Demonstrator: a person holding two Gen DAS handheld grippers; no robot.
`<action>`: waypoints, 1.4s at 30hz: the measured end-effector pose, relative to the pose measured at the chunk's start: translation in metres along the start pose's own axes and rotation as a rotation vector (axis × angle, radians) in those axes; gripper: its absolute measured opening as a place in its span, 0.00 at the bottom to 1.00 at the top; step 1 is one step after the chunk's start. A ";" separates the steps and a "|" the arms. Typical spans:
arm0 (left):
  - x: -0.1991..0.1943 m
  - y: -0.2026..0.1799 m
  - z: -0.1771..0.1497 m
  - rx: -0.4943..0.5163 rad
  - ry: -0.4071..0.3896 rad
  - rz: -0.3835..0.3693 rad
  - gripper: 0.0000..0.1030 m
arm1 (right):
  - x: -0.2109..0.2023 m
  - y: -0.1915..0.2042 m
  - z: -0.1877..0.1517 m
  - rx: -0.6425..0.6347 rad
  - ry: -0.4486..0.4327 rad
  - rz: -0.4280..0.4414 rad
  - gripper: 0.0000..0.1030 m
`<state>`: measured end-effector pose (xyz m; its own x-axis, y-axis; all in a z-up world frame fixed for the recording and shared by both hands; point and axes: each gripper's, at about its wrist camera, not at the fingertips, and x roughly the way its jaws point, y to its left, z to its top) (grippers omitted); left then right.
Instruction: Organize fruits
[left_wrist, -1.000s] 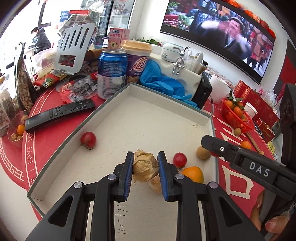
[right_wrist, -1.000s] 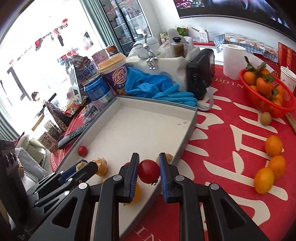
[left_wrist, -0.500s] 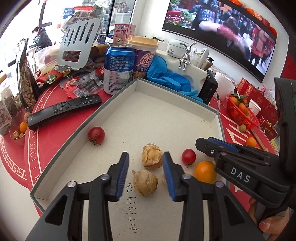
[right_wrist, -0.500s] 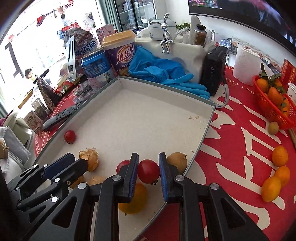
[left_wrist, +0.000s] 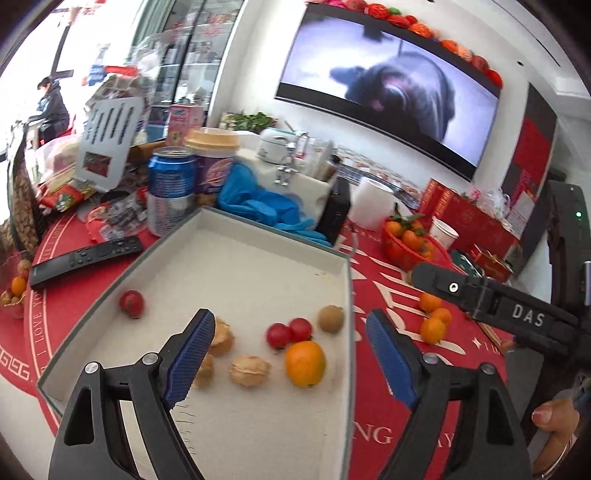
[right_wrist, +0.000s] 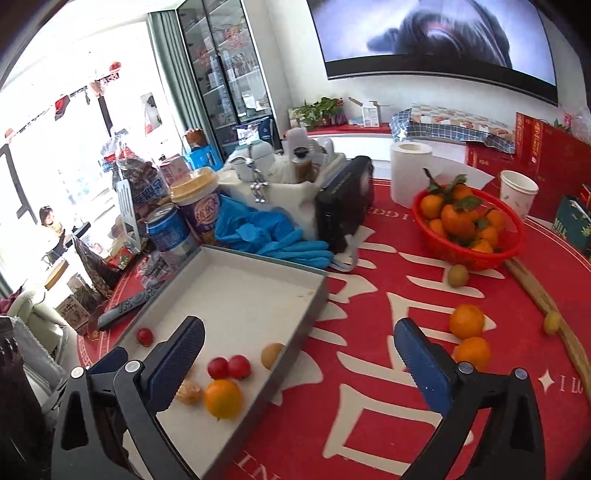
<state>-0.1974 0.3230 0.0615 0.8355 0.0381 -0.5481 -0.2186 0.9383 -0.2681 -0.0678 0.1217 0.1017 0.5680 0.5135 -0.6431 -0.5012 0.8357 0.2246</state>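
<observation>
The left gripper (left_wrist: 290, 349) hangs over the near end of a shallow grey tray (left_wrist: 258, 229); its jaws have just been opening and now stand wide apart, gripping nothing. Between and just beyond its blue pads lie the fruits on the tray floor: a papery husk fruit (left_wrist: 249, 370) right in the gap, a second husk fruit (left_wrist: 221, 338) partly behind the left pad, and a third, mostly hidden by that pad, lower down. An orange (left_wrist: 305, 363) lies a little ahead, toward the right pad, with two cherry tomatoes (left_wrist: 289, 331) touching each other just beyond it and a round brown fruit (left_wrist: 331, 318) past those, near the tray's right wall. A lone cherry tomato (left_wrist: 131, 302) sits well off to the left of the gripper.

The right gripper (right_wrist: 297, 358) has also just been opening; its jaws are spread as wide as they go and hold nothing. Its left pad hangs above the tray, its right pad above the red tablecloth (right_wrist: 369, 369). The tomatoes and orange lie just beside the left pad. Two loose oranges (right_wrist: 467, 334) rest on the cloth just beyond the right pad, and a red basket (right_wrist: 465, 254) of oranges stands farther ahead.
</observation>
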 end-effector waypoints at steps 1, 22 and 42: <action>0.001 -0.011 -0.002 0.028 0.009 -0.026 0.85 | -0.005 -0.012 -0.006 0.020 0.004 -0.023 1.00; 0.106 -0.149 -0.047 0.263 0.384 -0.065 0.88 | -0.027 -0.175 -0.082 0.156 0.249 -0.378 1.00; 0.119 -0.172 -0.058 0.402 0.387 -0.045 1.00 | -0.028 -0.177 -0.086 0.159 0.201 -0.426 1.00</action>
<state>-0.0902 0.1463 -0.0038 0.5767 -0.0632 -0.8145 0.0859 0.9962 -0.0165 -0.0511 -0.0575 0.0169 0.5561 0.0856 -0.8267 -0.1374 0.9905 0.0102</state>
